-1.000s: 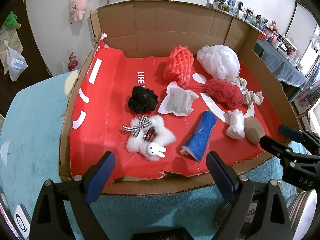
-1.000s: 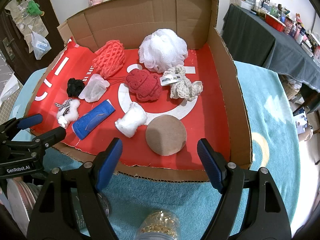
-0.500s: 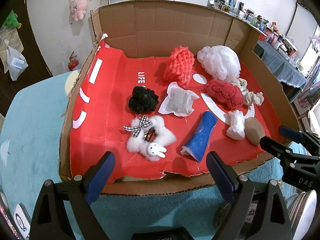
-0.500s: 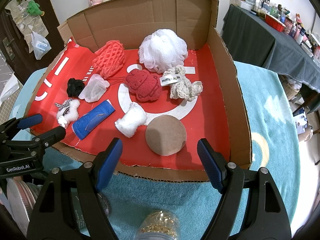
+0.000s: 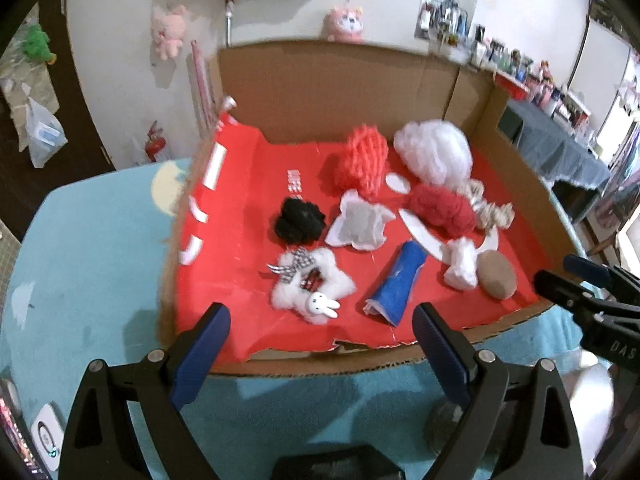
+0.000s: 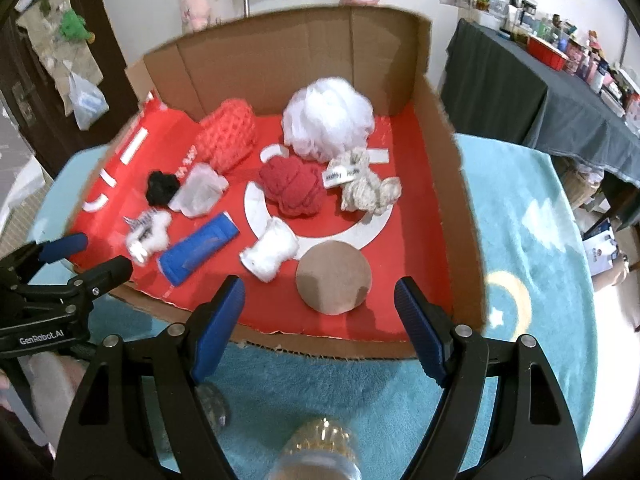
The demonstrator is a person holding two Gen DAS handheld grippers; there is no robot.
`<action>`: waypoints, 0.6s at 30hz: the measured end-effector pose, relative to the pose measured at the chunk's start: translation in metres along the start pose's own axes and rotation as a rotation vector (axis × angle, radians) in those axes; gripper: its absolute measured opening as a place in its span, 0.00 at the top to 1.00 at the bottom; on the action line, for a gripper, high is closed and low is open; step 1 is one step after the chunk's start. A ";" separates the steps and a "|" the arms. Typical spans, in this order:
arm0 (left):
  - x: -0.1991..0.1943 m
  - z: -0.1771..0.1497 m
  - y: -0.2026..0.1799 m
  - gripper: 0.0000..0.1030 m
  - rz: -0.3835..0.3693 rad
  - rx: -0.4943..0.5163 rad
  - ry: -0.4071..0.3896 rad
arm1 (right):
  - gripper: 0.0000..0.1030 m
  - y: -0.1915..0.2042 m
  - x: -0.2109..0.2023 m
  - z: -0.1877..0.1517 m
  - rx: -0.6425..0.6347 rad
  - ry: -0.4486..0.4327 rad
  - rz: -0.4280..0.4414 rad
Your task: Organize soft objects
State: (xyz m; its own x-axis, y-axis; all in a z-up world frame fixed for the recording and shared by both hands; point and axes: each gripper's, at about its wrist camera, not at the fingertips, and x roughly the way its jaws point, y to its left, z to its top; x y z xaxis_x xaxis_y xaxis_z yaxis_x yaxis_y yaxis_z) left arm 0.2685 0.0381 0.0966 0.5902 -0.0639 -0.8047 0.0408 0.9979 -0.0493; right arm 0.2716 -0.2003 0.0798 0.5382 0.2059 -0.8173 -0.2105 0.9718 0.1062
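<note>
right wrist view gives us the widest look: the cardboard box with its red floor sits on the teal mat, and everything soft lies inside it. largest is the white mesh puff at the far middle, with the coral knit bundle to its left. nearer sit the red knit ball and, just right of it, the beige crochet piece. then the brown round pad, near the box's front edge, directly beyond our right gripper. its jaws stand wide apart with nothing between them, short of the box rim. left of the pad lie the small white tuft, the blue roll, the pale pouch and the black scrunchie. in the left wrist view our left gripper is also wide open and empty, hovering at the near rim, with the white fluffy bunny clip just beyond its left finger and the blue roll just beyond its right.
</note>
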 end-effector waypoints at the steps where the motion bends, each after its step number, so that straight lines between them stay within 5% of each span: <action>1: -0.010 -0.002 0.002 0.09 0.007 -0.004 -0.025 | 0.26 -0.003 -0.007 0.000 0.006 -0.015 -0.002; 10: -0.093 -0.062 0.000 0.00 0.003 -0.013 -0.228 | 0.25 -0.011 -0.089 -0.048 -0.003 -0.170 -0.069; 14: -0.111 -0.107 -0.011 0.00 -0.027 -0.004 -0.257 | 0.11 0.003 -0.120 -0.094 -0.031 -0.222 -0.043; 18: -0.106 -0.142 -0.022 0.00 -0.027 0.011 -0.242 | 0.09 0.017 -0.128 -0.134 -0.054 -0.237 -0.038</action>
State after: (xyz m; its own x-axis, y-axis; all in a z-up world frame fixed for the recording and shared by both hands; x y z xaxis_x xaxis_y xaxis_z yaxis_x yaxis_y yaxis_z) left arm 0.0906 0.0233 0.0995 0.7650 -0.0908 -0.6377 0.0672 0.9959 -0.0612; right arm 0.0899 -0.2256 0.1099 0.7219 0.1964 -0.6635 -0.2263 0.9732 0.0418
